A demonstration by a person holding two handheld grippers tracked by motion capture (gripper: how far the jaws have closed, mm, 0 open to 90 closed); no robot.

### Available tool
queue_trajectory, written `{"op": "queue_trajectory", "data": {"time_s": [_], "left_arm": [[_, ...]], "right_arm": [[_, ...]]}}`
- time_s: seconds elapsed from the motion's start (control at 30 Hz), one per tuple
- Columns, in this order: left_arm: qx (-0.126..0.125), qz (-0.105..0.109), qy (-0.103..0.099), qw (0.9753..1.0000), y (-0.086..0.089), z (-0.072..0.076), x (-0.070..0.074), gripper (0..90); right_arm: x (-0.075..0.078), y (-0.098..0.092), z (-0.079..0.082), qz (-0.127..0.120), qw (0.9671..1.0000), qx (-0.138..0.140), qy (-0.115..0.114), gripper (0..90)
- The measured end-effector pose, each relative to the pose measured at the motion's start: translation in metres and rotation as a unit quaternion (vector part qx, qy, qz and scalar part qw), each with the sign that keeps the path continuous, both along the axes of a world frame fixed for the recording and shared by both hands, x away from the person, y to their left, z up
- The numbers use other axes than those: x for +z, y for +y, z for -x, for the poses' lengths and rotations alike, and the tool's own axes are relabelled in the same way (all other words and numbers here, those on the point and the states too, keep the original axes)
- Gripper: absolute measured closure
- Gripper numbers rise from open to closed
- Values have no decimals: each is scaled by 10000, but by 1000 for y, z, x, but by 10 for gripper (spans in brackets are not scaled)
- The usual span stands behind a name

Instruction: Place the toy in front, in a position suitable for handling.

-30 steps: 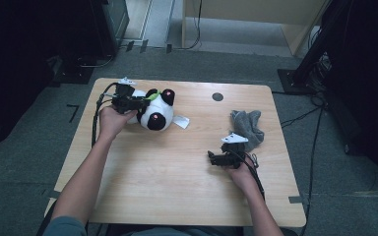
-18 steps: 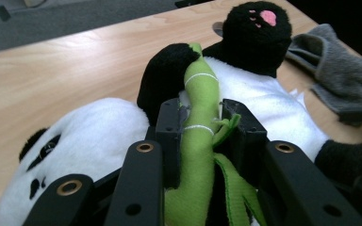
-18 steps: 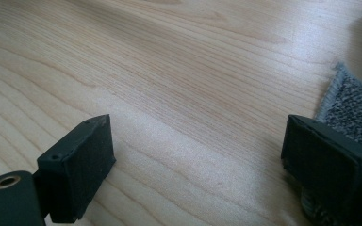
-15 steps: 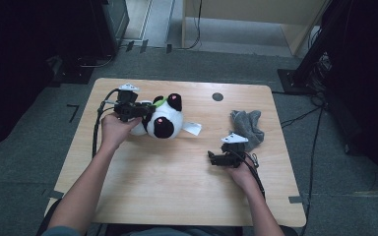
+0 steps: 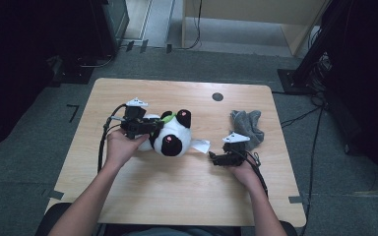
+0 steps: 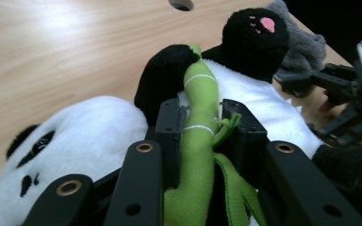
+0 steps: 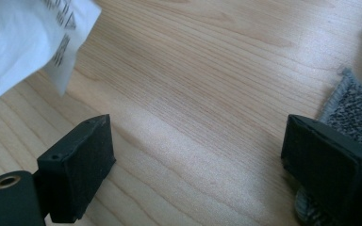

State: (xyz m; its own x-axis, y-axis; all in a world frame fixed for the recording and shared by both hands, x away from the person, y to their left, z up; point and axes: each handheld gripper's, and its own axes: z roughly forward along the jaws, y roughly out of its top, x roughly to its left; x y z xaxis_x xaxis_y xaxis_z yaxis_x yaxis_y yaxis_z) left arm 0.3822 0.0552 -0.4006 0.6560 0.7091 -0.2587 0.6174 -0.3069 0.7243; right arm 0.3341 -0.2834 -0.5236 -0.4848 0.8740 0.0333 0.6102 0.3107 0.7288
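Black-and-white panda (image 5: 170,137), green bamboo (image 6: 195,136)

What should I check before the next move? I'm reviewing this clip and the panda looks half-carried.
1. Left claw shut on the green felt bamboo stalk of the black-and-white plush panda: ok.
2. Grip on the panda's body itself: not ok, only the stalk is pinched.
3. Right claw open, holding nothing: ok.
4. White paper tag free of the right claw: ok.
5. Grey knitted cloth apart from the panda: ok.
6. Panda lifted off the light wooden table: cannot tell.
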Motion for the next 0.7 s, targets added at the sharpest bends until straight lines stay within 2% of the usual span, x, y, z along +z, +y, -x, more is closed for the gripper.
{"op": "queue_trajectory", "data": {"time_s": [0.23,0.47,0.7], "left_arm": [[-45,141,41,9999,-3,20,-2,697],[-151,33,21,9999,-14,35,-9,695],[-179,66,44,9998,-28,42,-18,691]], "right_arm": [[0,-1,0,15,10000,16,-19,99],[0,-2,0,17,10000,11,-24,98],[0,-3,0,20,10000,-30,-10,98]]}}
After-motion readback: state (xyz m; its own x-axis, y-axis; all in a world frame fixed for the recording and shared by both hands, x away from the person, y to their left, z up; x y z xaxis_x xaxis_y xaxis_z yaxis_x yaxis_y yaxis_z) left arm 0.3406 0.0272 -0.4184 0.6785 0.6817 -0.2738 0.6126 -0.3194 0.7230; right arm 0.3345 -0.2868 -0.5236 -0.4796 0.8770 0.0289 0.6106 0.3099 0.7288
